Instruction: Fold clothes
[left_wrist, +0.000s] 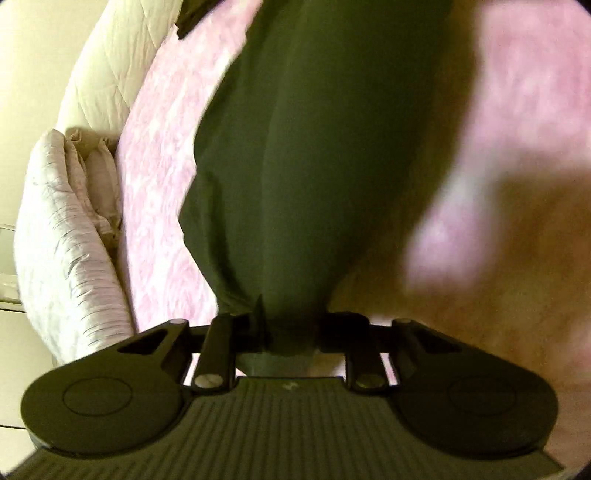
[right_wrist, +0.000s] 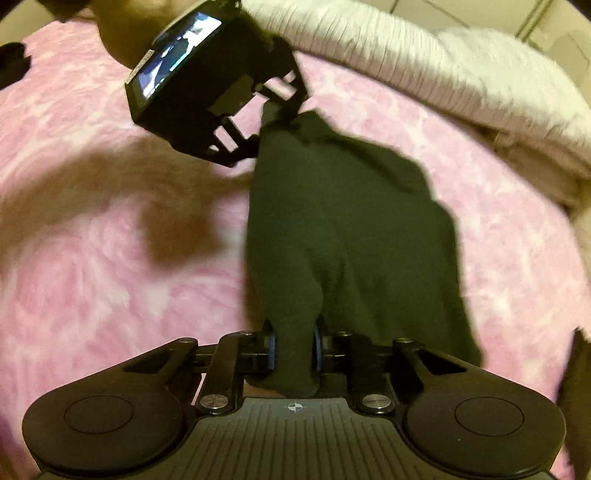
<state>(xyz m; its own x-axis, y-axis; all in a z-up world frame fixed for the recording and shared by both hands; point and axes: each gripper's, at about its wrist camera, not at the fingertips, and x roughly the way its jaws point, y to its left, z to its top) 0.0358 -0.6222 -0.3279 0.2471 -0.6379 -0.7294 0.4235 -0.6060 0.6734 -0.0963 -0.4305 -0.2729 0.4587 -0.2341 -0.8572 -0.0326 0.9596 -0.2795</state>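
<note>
A dark green garment (left_wrist: 314, 147) hangs stretched above a pink bed cover (left_wrist: 159, 206). My left gripper (left_wrist: 291, 332) is shut on one bunched end of it. My right gripper (right_wrist: 293, 350) is shut on the other bunched end of the garment (right_wrist: 351, 229), between its blue pads. In the right wrist view the left gripper (right_wrist: 280, 114) shows at the far end of the cloth, pinching it, with its screen body up and to the left. The cloth sags between the two grippers and casts a shadow on the cover. Both views are blurred.
The pink bed cover (right_wrist: 110, 277) fills most of both views. A folded pale quilt (left_wrist: 62, 236) and a white quilted pillow (left_wrist: 122, 59) lie along the bed's edge; the quilt also shows in the right wrist view (right_wrist: 461, 81). A dark object (right_wrist: 13, 62) sits at the far left.
</note>
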